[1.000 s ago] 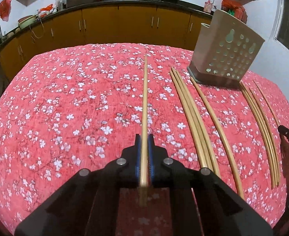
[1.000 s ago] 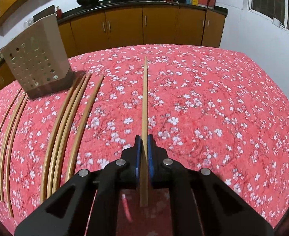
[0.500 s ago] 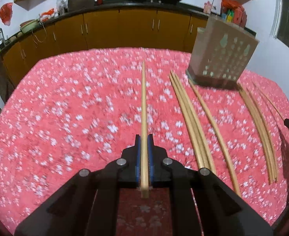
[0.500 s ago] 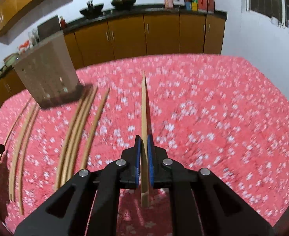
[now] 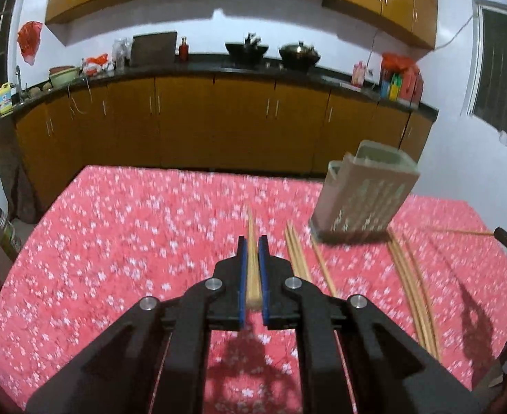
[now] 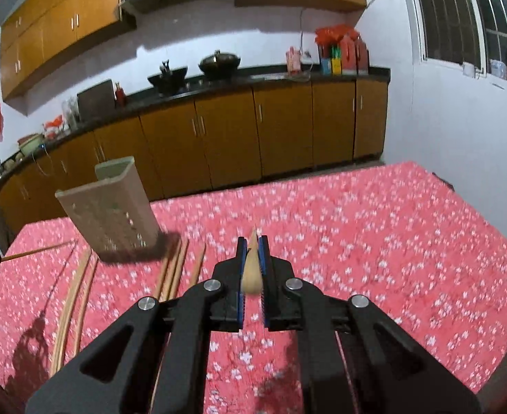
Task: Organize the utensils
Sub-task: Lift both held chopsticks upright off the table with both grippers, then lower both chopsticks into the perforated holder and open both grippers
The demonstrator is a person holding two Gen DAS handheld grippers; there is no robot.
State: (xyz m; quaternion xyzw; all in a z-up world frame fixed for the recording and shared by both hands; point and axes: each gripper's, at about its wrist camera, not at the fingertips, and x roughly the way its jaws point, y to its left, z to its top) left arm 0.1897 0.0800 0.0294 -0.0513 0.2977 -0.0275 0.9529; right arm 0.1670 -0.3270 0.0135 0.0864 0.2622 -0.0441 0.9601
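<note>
My left gripper [image 5: 252,240] is shut on a bamboo chopstick [image 5: 252,276] that sticks forward above the red flowered tablecloth [image 5: 115,241]. My right gripper [image 6: 252,240] is shut on another chopstick [image 6: 252,270], seen end-on. Both chopsticks hang clear of the table. A beige perforated utensil holder [image 5: 363,193] [image 6: 112,207] stands between the two grippers, further back. Several more chopsticks lie flat on the cloth beside the holder, in groups [image 5: 296,255] [image 5: 412,286] [image 6: 174,269] [image 6: 70,293]. At each view's edge the other gripper's tip shows with its chopstick [image 5: 467,232] [image 6: 36,251].
Behind the table runs a dark kitchen counter [image 5: 219,69] on brown cabinets [image 5: 184,120], with two woks [image 5: 246,50] and bottles on it. A white wall with a window [image 6: 460,17] is on the right. The cloth's left part [image 5: 98,224] and right part [image 6: 391,224] carry nothing.
Both grippers have risen and tilted up, lifting their chopsticks off the cloth. The table looks smaller and lower, and the upper cabinets have come into view.
</note>
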